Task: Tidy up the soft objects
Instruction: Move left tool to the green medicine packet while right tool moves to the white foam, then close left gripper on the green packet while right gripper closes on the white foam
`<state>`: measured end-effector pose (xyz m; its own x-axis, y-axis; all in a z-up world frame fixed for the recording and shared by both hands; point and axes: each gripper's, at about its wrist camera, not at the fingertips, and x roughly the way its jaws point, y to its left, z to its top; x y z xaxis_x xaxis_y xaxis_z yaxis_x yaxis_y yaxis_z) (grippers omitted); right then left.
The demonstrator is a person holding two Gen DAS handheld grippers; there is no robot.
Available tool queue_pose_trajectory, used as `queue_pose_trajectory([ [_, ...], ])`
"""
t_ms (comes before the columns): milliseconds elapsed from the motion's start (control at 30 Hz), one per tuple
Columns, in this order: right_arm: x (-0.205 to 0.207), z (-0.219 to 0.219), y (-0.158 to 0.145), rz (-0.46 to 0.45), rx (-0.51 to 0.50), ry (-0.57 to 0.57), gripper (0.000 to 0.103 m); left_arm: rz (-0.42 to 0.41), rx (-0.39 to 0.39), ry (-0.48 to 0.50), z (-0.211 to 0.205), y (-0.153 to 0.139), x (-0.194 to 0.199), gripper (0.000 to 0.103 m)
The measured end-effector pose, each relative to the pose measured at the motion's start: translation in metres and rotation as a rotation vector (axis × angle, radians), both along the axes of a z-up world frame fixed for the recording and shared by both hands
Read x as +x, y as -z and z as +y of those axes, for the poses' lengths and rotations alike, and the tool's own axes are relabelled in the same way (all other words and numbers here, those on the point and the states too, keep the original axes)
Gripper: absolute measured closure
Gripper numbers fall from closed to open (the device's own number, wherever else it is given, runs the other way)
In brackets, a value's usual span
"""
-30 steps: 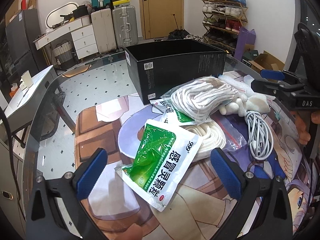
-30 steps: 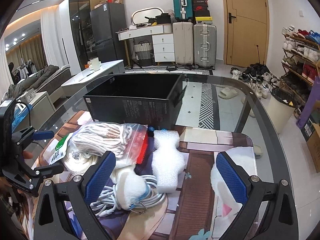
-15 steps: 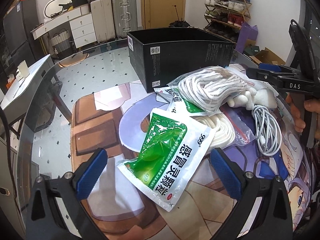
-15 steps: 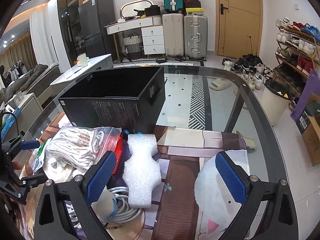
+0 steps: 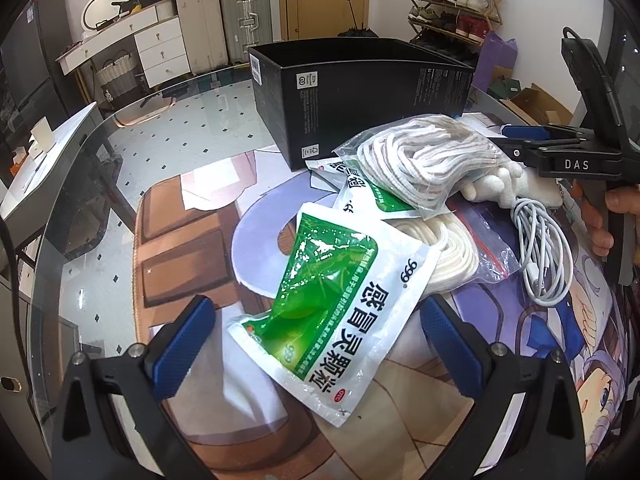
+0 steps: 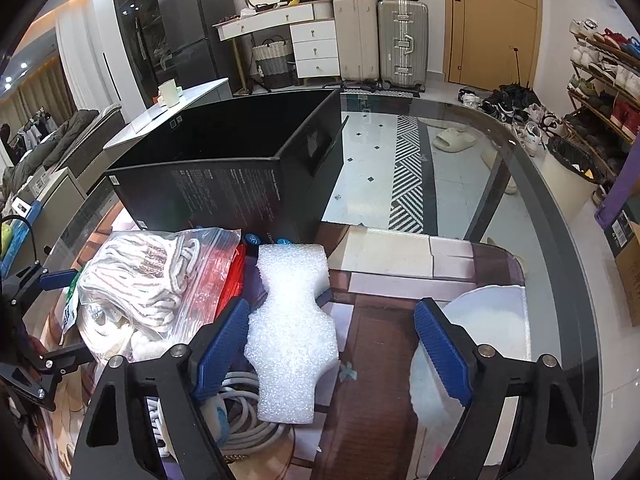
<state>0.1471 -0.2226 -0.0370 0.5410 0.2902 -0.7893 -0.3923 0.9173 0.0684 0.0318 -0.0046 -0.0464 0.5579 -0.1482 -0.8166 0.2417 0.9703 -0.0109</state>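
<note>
A green and white medicine pouch (image 5: 336, 300) lies on the printed mat between the fingers of my left gripper (image 5: 318, 344), which is open and not touching it. Behind it sit a zip bag of white rope (image 5: 424, 160), a second rope bag (image 5: 452, 256), a white plush toy (image 5: 508, 188) and a coiled white cable (image 5: 544, 256). My right gripper (image 6: 332, 346) hangs over a white foam piece (image 6: 292, 328). Its jaws are closing, with the foam between them beside the left pad and a wide gap to the right pad. An open black box (image 6: 224, 168) stands behind the pile.
The glass table's curved edge (image 6: 560, 208) runs along the right. The black box (image 5: 360, 88) blocks the far side of the pile. A red packet (image 6: 232, 276) lies between the rope bag (image 6: 148, 276) and the foam. A hand holds the right gripper (image 5: 552, 148).
My right gripper came forward and down over the foam, and its jaws narrowed. The left gripper stayed nearly still above the green pouch.
</note>
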Motion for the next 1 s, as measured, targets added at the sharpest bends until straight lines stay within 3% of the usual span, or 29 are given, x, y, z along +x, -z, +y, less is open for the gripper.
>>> queue_pose_trajectory([
  [67,0.000,0.002,0.002,0.010,-0.003,-0.003,0.018,0.001,0.000,0.019,0.000,0.000,0.001,0.000],
  [333,-0.003,0.009,0.004,-0.010,-0.049,-0.009,0.044,0.001,0.000,0.092,0.002,-0.001,0.004,0.000],
  [533,-0.006,0.010,0.005,-0.018,-0.050,-0.010,0.056,-0.003,-0.006,0.105,0.005,-0.003,0.004,0.001],
  [633,-0.008,0.007,0.004,-0.017,-0.041,-0.007,0.062,-0.014,-0.010,0.110,0.005,-0.005,0.003,0.009],
  [767,-0.009,0.004,0.003,-0.015,-0.025,-0.006,0.063,-0.031,-0.017,0.103,0.008,-0.007,0.000,0.023],
  [1000,-0.013,-0.001,0.001,-0.012,-0.007,0.001,0.064,-0.045,-0.012,0.123,0.006,-0.008,-0.008,0.039],
])
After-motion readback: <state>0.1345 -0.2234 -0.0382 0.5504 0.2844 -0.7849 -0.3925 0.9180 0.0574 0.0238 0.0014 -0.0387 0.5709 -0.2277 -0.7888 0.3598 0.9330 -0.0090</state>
